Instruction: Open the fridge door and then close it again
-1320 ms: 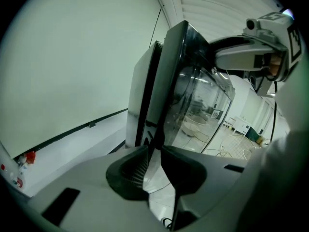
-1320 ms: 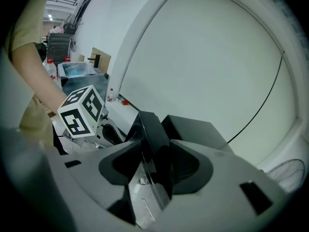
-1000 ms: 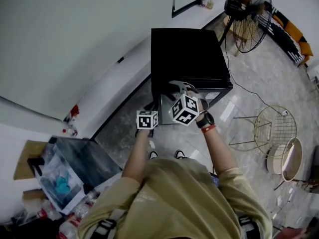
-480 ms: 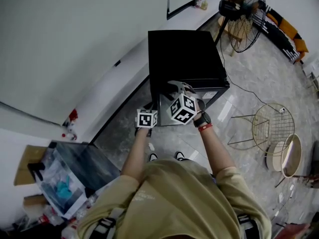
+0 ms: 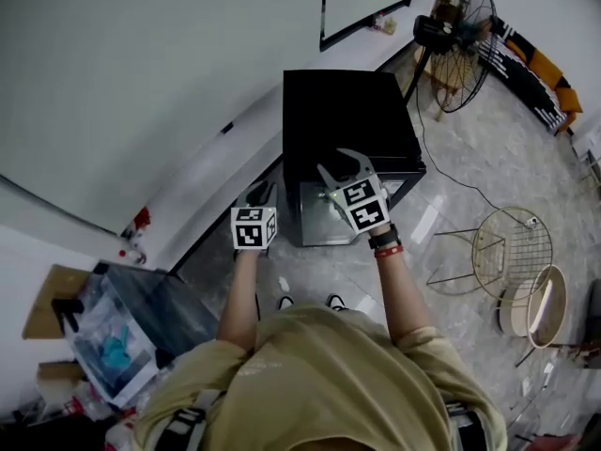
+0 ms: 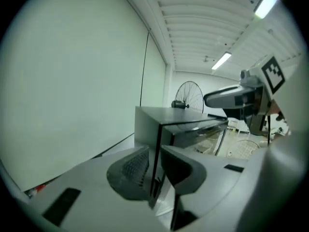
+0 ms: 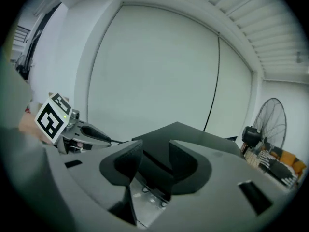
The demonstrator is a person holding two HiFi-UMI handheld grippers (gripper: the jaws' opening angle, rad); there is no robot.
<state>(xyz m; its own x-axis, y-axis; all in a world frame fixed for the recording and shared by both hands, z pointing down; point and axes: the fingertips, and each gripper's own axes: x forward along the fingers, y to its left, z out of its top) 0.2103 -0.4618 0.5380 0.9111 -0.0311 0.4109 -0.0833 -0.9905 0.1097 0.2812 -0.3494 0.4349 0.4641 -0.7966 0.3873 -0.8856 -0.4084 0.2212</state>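
The small black fridge [image 5: 347, 120] stands against the white wall, its grey door front [image 5: 315, 216] facing me. Whether the door sits fully flush is unclear. My left gripper [image 5: 258, 194] hangs in the air left of the fridge's front corner, jaws a little apart and empty. In the left gripper view the fridge [image 6: 174, 122] shows through the narrow gap of the left gripper [image 6: 154, 153]. My right gripper [image 5: 343, 165] hovers over the fridge's front top edge, its jaws closing slightly with nothing between them. The right gripper [image 7: 150, 151] looks at the fridge top [image 7: 183, 132].
A standing fan [image 5: 465, 36] is behind the fridge at right, with a cable [image 5: 460, 172] along the floor. A wire chair [image 5: 512, 242] and a round tub [image 5: 540, 299] stand at right. A clear plastic box [image 5: 122, 327] of clutter sits at my left.
Both grippers have risen away from the fridge's front. The left one moved up and leftward. The right one rolled and now sits over the top edge.
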